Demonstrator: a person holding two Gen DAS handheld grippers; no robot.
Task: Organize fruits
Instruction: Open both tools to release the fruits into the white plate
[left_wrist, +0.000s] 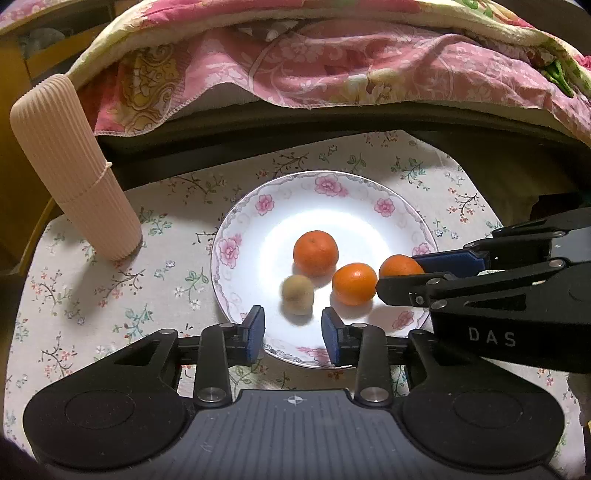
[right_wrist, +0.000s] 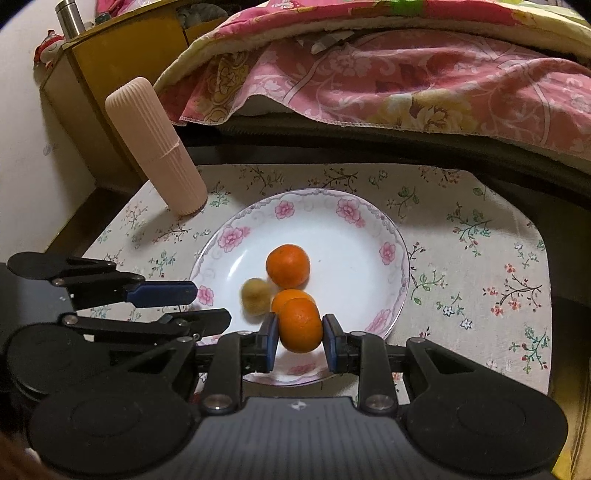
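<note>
Pinching an orange (right_wrist: 300, 325) between the blue pads of our right gripper (right_wrist: 300, 341), we hold it over the near side of the flowered plate (right_wrist: 354, 236). Our left gripper (left_wrist: 293, 334) stands spread, nothing between its pads, just short of a blurred kiwi (left_wrist: 297, 294). Two more oranges (left_wrist: 316, 253) lie on the plate, which sits on a floral cloth (left_wrist: 155, 288) near a ribbed beige tube (left_wrist: 70, 170).
</note>
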